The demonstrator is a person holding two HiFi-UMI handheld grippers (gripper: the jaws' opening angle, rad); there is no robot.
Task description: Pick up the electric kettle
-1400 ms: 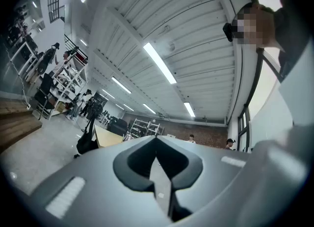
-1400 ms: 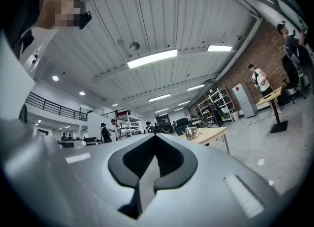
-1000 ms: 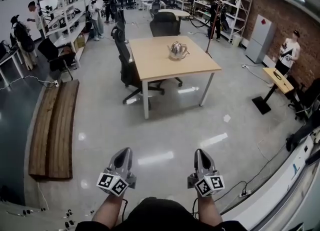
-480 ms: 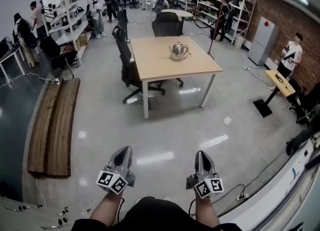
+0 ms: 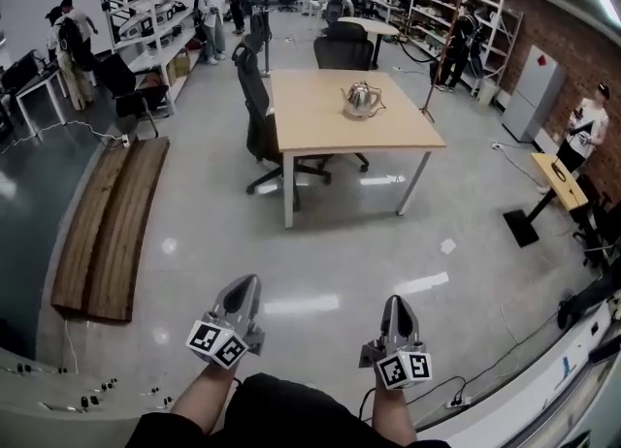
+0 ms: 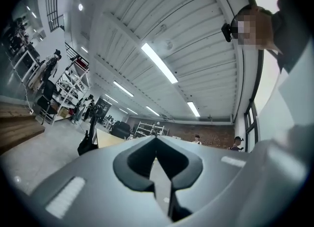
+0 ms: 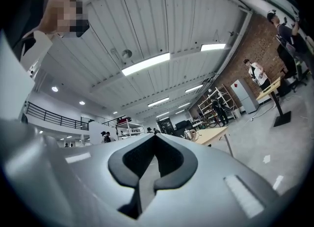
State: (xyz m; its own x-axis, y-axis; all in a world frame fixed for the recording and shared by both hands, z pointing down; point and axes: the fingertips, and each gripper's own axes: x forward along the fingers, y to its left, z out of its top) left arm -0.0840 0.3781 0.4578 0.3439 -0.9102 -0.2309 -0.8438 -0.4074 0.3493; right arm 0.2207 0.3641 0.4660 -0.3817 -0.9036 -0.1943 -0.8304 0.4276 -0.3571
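Note:
A shiny steel electric kettle (image 5: 361, 99) stands on a light wooden table (image 5: 320, 131) far ahead across the floor. In the right gripper view the kettle (image 7: 190, 133) shows small on that table (image 7: 213, 133). Both grippers are held low and close to the body, far from the table. My left gripper (image 5: 245, 286) is shut with nothing in it, and my right gripper (image 5: 395, 303) is shut and empty too. The left gripper view shows its jaws closed (image 6: 156, 136), tilted up towards the ceiling, with the table's edge (image 6: 109, 138) beyond.
Black office chairs (image 5: 260, 121) stand at the table's left and far sides. A wooden bench (image 5: 109, 223) lies on the floor at the left. Shelving racks (image 5: 146, 10) and several people line the room's edges. A small stand (image 5: 543, 194) is at the right. A white counter edge (image 5: 543, 378) runs at the lower right.
The table and kettle have shifted slightly right and lower in the head view. Both grippers have moved forward a little, still shut.

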